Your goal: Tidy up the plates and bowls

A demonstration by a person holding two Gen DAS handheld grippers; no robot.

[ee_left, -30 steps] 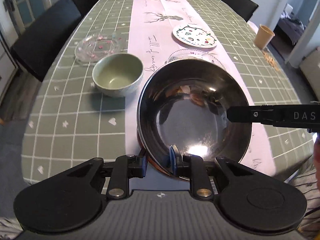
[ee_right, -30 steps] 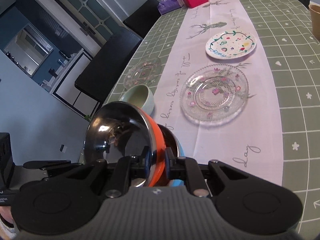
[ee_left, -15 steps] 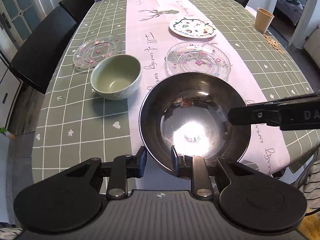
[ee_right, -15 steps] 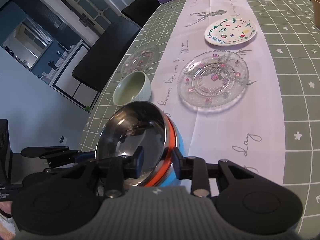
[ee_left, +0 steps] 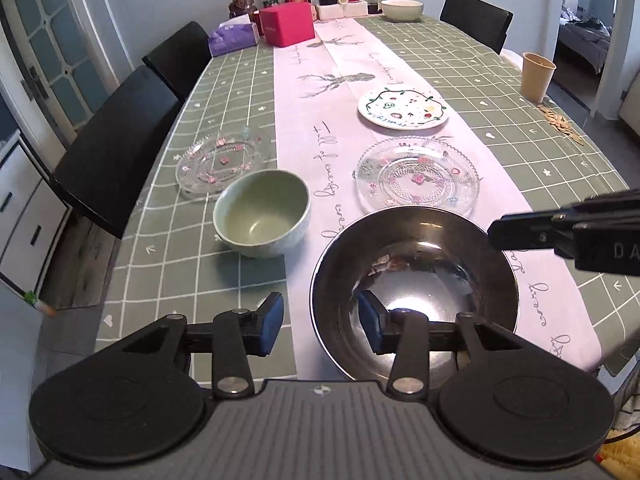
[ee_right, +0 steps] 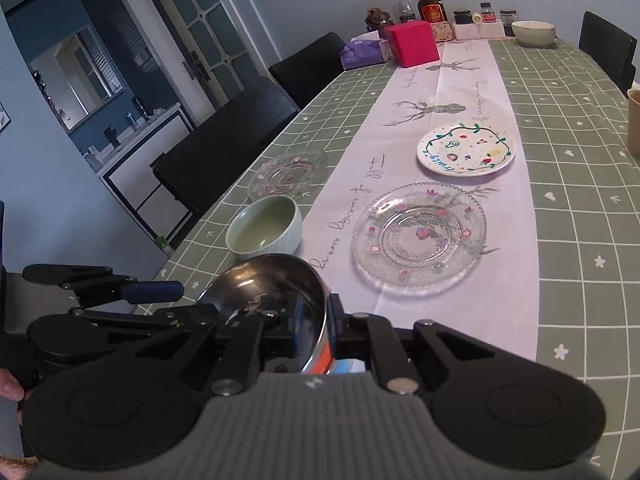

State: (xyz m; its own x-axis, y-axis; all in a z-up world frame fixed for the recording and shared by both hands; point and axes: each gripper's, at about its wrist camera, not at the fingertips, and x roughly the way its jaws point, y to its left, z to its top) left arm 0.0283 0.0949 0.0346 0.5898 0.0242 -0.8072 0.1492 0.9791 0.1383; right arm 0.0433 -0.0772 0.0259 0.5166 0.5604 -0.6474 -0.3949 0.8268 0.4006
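**Right gripper clamps the steel bowl's rim while the left lets go**

The right gripper is clenched on the near rim of the steel bowl, one finger inside the wall and one outside against an orange band under the rim. The left gripper is opening: its jaws straddle the bowl's left rim, the right pad inside the bowl, the left pad standing clear of the wall, so it no longer presses on the bowl.

The steel bowl sits at the near end of the table, on the pale runner. Just beyond it to the left stands a green bowl, upright and apart from it. Behind the green bowl lies a small glass plate. A larger glass plate lies on the runner just past the steel bowl, and a white painted plate lies farther along. A second green bowl stands at the far end, near a red box.
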